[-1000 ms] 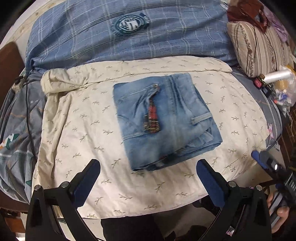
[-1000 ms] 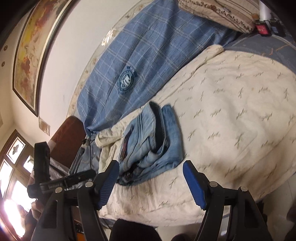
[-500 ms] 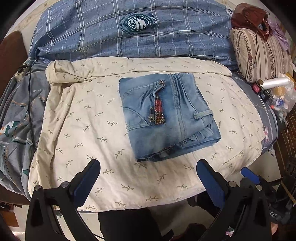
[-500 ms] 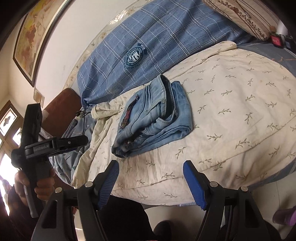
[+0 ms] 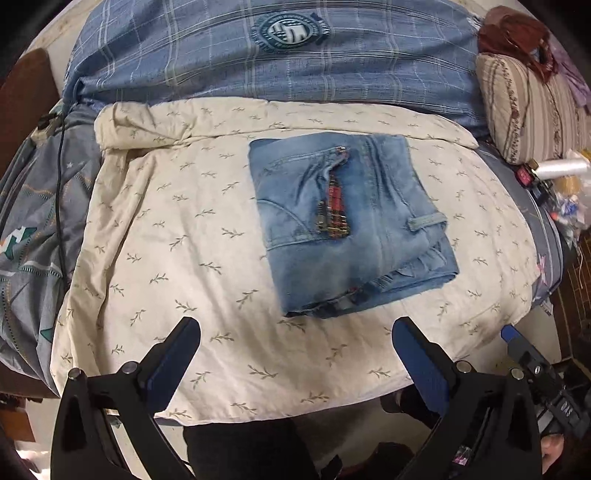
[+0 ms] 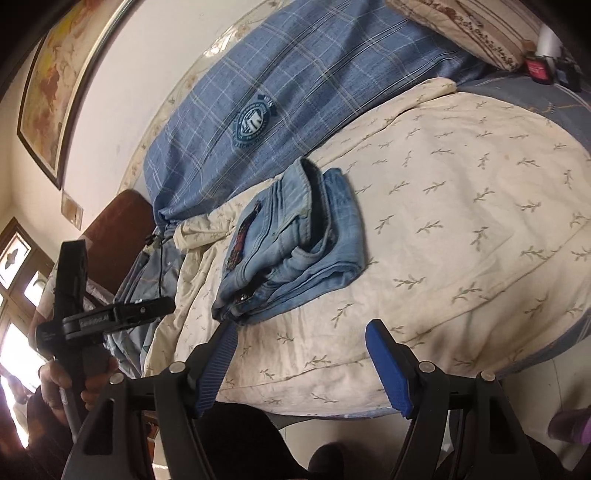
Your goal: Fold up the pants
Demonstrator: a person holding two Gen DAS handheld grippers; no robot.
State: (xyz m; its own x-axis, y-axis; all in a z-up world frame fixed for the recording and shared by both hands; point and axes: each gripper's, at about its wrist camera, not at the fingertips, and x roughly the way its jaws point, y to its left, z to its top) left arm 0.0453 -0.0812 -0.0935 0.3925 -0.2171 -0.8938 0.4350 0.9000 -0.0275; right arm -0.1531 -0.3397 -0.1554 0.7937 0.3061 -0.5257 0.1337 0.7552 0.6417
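The faded blue denim pants [image 5: 351, 225] lie folded in a compact stack on the cream leaf-print cotton sheet [image 5: 177, 236] — folding looks finished. The left gripper [image 5: 295, 350] and right gripper [image 6: 301, 354] hang clear with jaws spread wide, holding nothing — at most a tidy-up remains.

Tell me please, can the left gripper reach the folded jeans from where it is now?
Probably yes. The left gripper is open and empty, and only bare cream sheet lies between its fingers and the folded jeans. The right gripper stands off to the side, also open.

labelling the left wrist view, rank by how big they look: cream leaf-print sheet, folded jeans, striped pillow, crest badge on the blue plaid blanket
1. cream leaf-print sheet
2. folded jeans
3. striped pillow, partly cut off by the frame edge
4. crest badge
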